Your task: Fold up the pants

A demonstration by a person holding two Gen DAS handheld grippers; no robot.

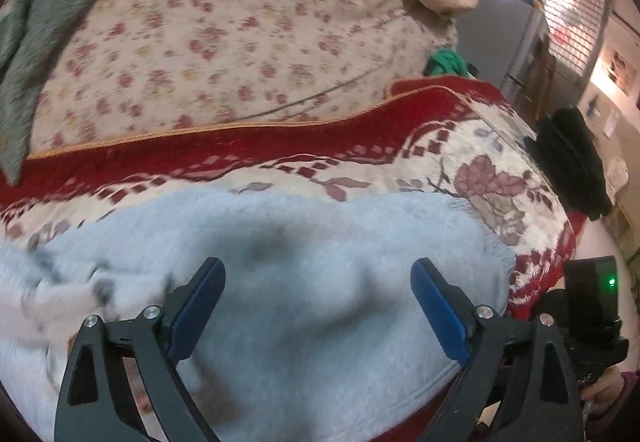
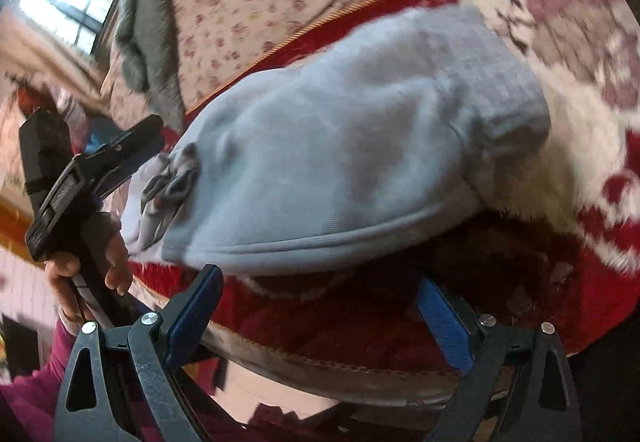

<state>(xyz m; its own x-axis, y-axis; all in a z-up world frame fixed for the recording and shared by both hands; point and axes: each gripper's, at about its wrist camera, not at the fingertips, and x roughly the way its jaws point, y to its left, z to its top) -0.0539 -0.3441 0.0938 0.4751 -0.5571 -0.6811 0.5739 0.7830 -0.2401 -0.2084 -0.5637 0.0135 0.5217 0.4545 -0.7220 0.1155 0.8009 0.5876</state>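
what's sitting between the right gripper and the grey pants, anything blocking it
Nothing visible. The right gripper is open just short of the grey pants, whose near folded edge faces it, with only the red blanket underneath.

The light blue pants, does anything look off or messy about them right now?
The light blue pants lie in a lumpy, folded bundle on the red floral blanket, not flat. A grey bow pokes out at the left end, near the left gripper. Both the left and right gripper are open, holding nothing. No damage shows.
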